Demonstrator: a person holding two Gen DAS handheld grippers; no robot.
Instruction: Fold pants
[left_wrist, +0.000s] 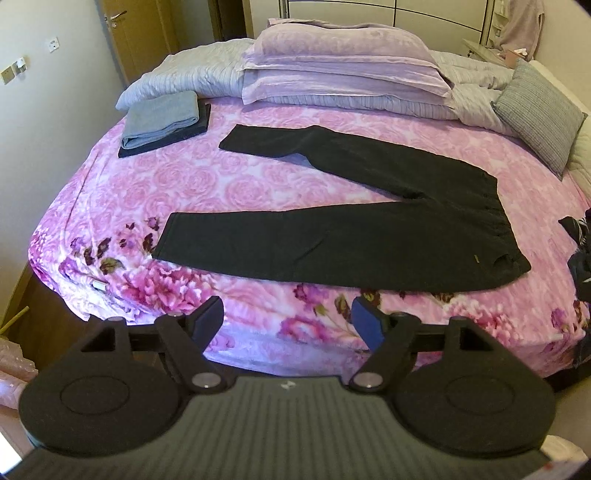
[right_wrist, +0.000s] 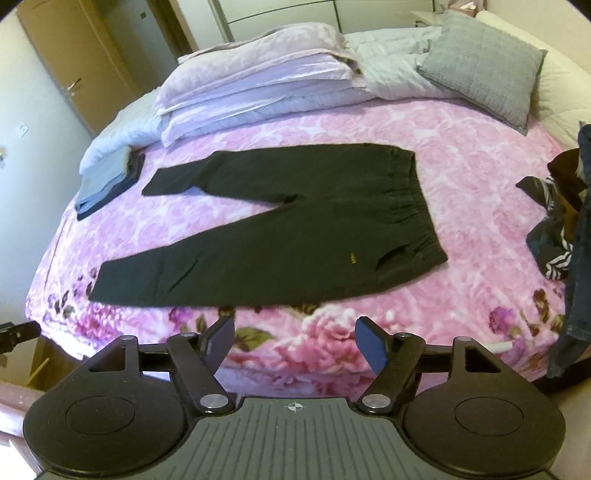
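Both the left gripper (left_wrist: 288, 317) and right gripper (right_wrist: 294, 336) are held wide, empty; ahead, black pants (right_wrist: 280, 236) are spread flat, their small gold label (right_wrist: 352, 258) unreadable.

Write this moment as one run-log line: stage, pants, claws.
stage: before first fold | pants: spread flat on bed, legs apart | left claw: open, empty | right claw: open, empty

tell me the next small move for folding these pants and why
Probably bring both open grippers, left and right, down to the near leg of the black pants and fold it over the far leg, because the pants lie flat with legs spread and nothing is held.
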